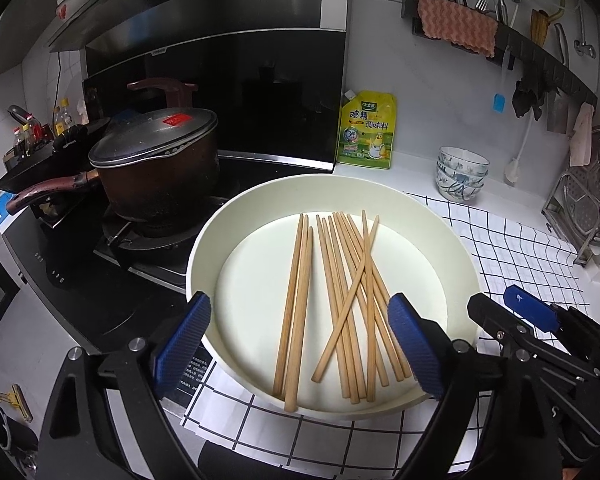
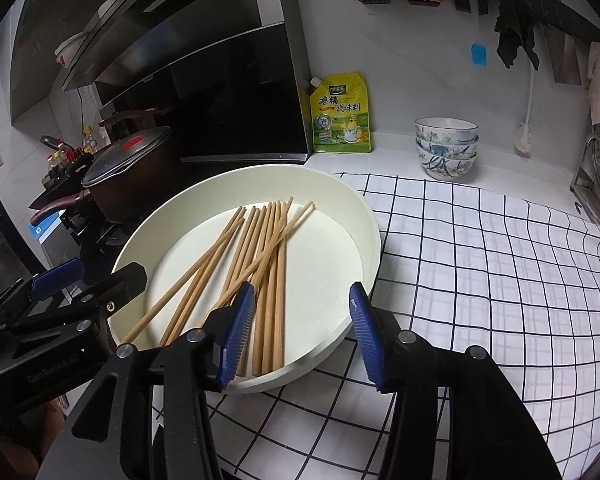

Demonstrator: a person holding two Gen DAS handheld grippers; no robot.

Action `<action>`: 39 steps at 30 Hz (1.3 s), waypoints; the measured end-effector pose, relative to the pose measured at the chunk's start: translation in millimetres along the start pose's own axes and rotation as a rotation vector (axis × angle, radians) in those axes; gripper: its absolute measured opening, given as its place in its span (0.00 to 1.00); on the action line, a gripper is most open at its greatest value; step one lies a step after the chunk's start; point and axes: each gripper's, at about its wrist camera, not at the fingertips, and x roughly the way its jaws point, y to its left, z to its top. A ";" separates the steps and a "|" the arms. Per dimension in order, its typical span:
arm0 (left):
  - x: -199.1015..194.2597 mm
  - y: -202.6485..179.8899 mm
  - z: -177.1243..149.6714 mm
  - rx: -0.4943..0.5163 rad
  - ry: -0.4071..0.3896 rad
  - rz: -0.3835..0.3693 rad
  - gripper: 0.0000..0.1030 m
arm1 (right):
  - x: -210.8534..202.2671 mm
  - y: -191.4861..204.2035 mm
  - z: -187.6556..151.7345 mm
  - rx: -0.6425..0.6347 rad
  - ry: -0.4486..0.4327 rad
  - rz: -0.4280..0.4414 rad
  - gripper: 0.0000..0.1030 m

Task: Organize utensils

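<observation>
Several wooden chopsticks (image 1: 340, 296) lie loose and partly crossed in a round cream tray (image 1: 260, 200) on a checked cloth. My left gripper (image 1: 300, 336) is open, its blue pads on either side of the tray's near part, over the chopsticks' near ends. My right gripper (image 2: 300, 328) is open above the tray's near right rim (image 2: 364, 216), its left pad beside the chopsticks (image 2: 260, 264). The right gripper shows at the right of the left wrist view (image 1: 532, 308); the left one shows at the left of the right wrist view (image 2: 60, 280).
A lidded brown pot (image 1: 156, 168) sits on the stove left of the tray. A yellow seasoning pouch (image 1: 366, 128) leans on the back wall. Stacked patterned bowls (image 1: 462, 172) stand behind the checked cloth (image 2: 480, 260). A metal rack (image 1: 588, 200) stands far right; utensils hang on a wall rail (image 1: 500, 32).
</observation>
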 end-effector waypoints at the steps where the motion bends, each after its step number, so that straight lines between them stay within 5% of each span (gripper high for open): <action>1: 0.3 -0.3 -0.1 0.000 0.000 0.000 0.89 | 0.5 -0.7 -0.5 0.000 0.002 -0.003 0.47; 39: 9.5 -4.2 -6.7 -0.001 0.041 0.076 0.94 | -4.3 -13.5 -5.8 0.028 0.002 -0.032 0.51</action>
